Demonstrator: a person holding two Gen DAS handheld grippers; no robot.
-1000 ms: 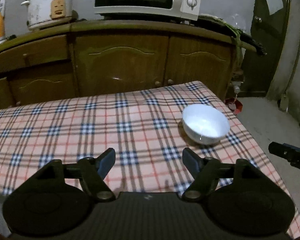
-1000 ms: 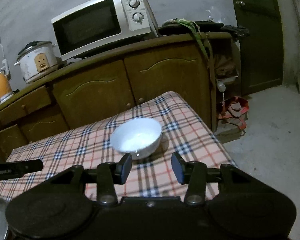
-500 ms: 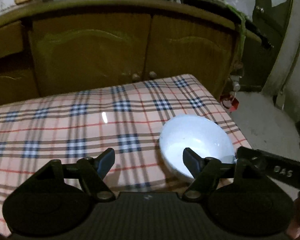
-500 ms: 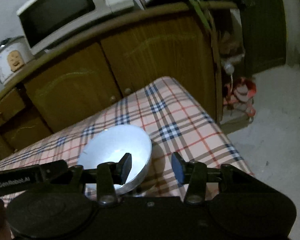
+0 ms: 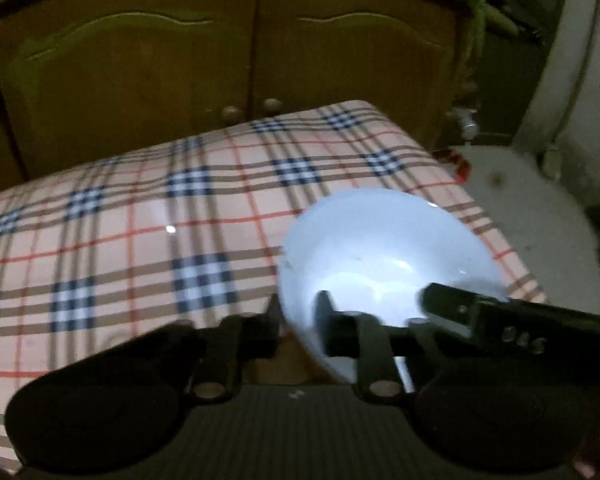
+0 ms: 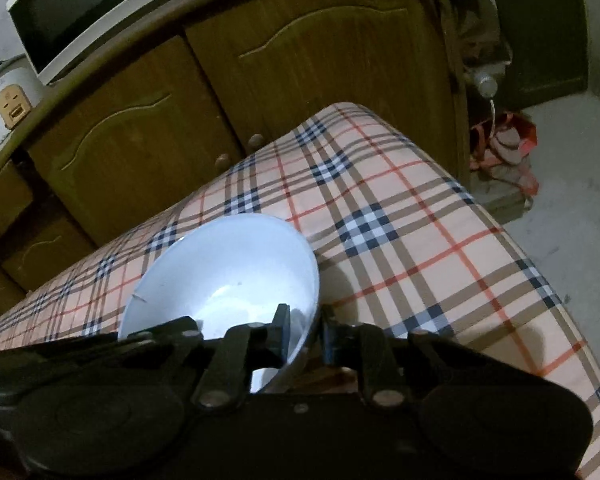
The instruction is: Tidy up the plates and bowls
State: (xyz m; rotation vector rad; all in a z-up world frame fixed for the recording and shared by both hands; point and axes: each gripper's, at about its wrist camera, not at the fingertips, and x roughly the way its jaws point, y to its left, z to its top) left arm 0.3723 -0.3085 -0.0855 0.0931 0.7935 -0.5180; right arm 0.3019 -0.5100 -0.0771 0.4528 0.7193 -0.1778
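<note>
Two grippers meet at one white bowl [image 6: 224, 268]. On the right gripper [image 6: 305, 334] the fingers [image 6: 281, 332] pinch the bowl's near right rim, one pad inside the wall and the other outside it, the gap between them narrow with the rim in it. On the left gripper [image 5: 298, 326] the fingers [image 5: 327, 322] straddle the bowl's near left rim, one inside the bowl and one outside against the wall; that view is smeared, so whether they press the rim or only bracket it cannot be told. The bowl [image 5: 384, 256] is plain, smooth and glossy, pale bluish-white in the dim room, deep with a thin rim, with soft glare in its bottom and a few small dark specks on its inner wall. It sits tilted, the far rim higher than the near one in both views, over the right end of the bench [image 6: 412, 240], near the bench's right edge; its underside is hidden, so whether it touches the cloth is unclear. The bench wears a pink checked cloth with brown, red and navy lines. Behind stands a brown wooden cabinet [image 6: 308, 72] with two round door knobs, carrying a microwave [image 6: 80, 4] and a white rice cooker [image 6: 4, 108]. On the floor to the right lies a red bag [image 6: 508, 144].
</note>
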